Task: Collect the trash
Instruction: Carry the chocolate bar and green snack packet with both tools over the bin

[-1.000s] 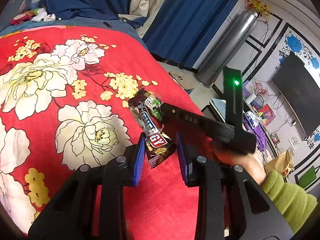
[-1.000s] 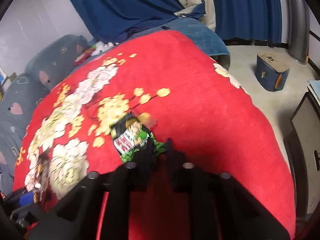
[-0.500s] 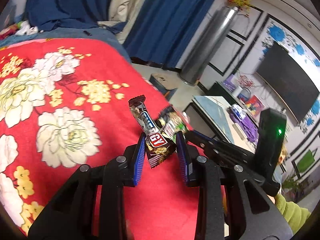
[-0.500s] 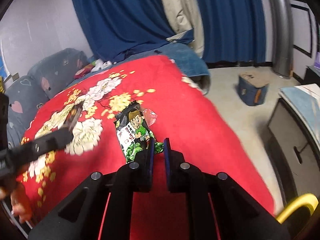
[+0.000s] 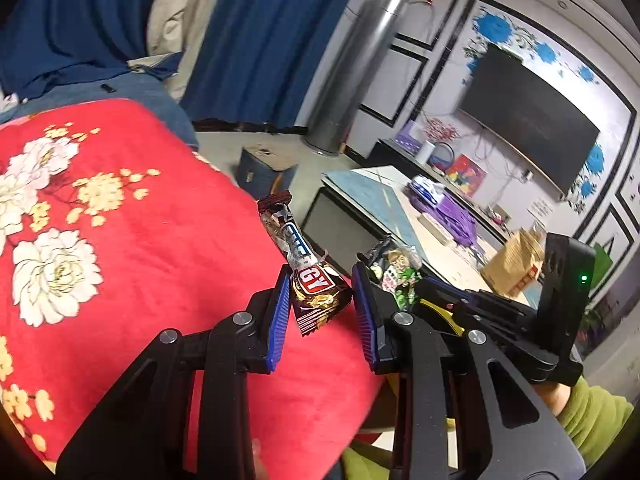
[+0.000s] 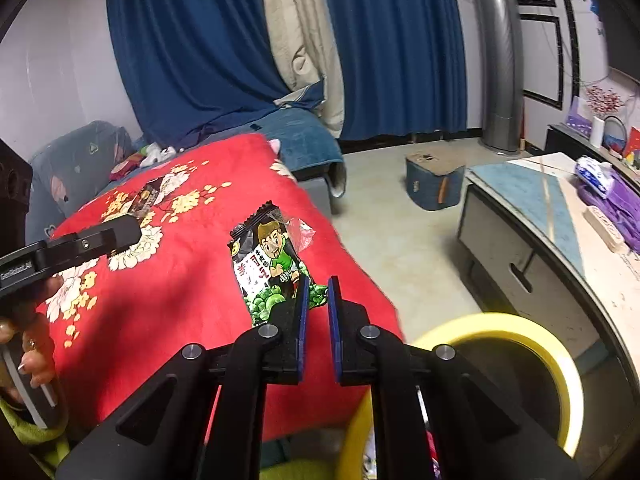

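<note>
My left gripper [image 5: 321,298] is shut on a brown candy bar wrapper [image 5: 308,268] and holds it up over the right edge of the red flowered blanket [image 5: 120,240]. My right gripper [image 6: 316,300] is shut on a black and green snack packet [image 6: 268,260] with a cartoon boy, held above the blanket's edge [image 6: 180,280]. The packet also shows in the left wrist view [image 5: 396,272], just right of my left gripper. A yellow-rimmed bin [image 6: 520,344] sits below my right gripper. The left gripper's body [image 6: 68,248] shows at the left of the right wrist view.
A low table with a blue and white top [image 6: 560,208] stands to the right, with purple items on it. A small blue stool [image 6: 434,182] sits on the floor. A silver column [image 6: 498,60], blue curtains and a television [image 5: 532,120] stand behind.
Both grippers lifted their wrappers off the blanket and swung right, toward the bed's edge. The yellow-rimmed bin came into the right wrist view.
</note>
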A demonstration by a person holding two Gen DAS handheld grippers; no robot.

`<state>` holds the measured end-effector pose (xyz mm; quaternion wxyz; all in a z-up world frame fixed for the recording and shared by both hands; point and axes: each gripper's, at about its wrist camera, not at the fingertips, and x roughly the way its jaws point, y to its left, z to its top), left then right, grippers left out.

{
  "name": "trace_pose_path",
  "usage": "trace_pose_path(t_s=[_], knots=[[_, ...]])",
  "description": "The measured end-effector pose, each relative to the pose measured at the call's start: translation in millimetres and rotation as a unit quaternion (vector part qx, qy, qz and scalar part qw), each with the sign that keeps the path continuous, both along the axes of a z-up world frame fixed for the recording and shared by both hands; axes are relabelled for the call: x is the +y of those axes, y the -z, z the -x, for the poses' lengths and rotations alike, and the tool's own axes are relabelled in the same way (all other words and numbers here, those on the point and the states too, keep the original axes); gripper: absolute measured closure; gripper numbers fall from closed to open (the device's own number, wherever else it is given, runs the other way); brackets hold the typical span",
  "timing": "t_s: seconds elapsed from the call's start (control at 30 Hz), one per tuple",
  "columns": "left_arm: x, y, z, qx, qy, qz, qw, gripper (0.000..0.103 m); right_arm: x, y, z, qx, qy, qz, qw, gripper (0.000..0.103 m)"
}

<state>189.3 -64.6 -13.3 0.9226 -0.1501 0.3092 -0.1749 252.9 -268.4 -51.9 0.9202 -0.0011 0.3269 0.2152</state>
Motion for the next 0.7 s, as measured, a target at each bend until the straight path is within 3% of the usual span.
trace_pose_path(t_s=[0.7], knots=[[-80, 2, 18, -0.024, 0.105, -0.028, 0.9938, 0.08, -93, -2, 65, -0.03, 0.102, 0.006, 0.994, 0.094]])
